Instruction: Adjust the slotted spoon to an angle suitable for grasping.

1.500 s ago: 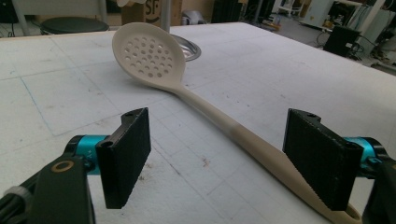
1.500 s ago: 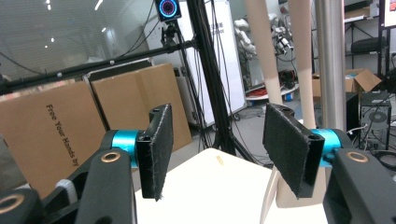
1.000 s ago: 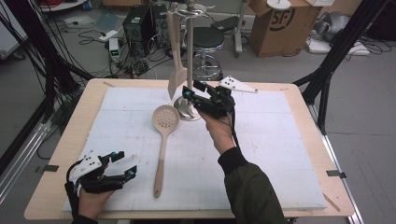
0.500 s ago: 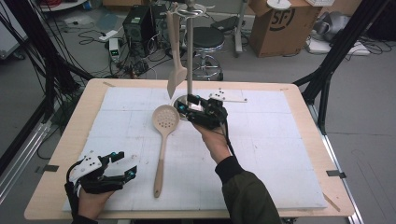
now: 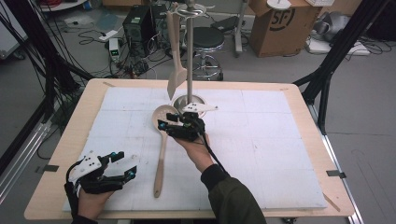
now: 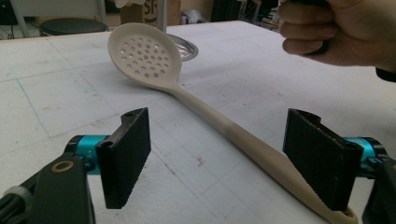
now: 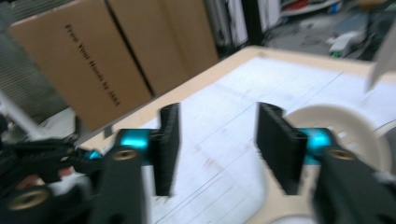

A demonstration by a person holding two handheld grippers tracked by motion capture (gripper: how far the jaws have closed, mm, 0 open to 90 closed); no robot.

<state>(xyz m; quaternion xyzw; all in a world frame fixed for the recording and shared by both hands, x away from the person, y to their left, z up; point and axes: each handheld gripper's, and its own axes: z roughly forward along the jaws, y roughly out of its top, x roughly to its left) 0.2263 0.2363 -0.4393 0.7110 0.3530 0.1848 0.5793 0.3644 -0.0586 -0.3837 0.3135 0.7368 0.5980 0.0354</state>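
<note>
Your left gripper (image 5: 122,167) sits near you with its jaws wide open, holding nothing. The holey spoon (image 5: 162,144) lies just to its right, its handle end nearest. Farther off, your right gripper (image 5: 164,126) hangs open over the spoon's bowl.

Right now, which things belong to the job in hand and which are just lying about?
In the job:
slotted spoon
right gripper, open by the spoon's bowl
utensil stand
spatula hanging on it

Lying about:
left gripper, open, idle
cardboard box
stool
</note>
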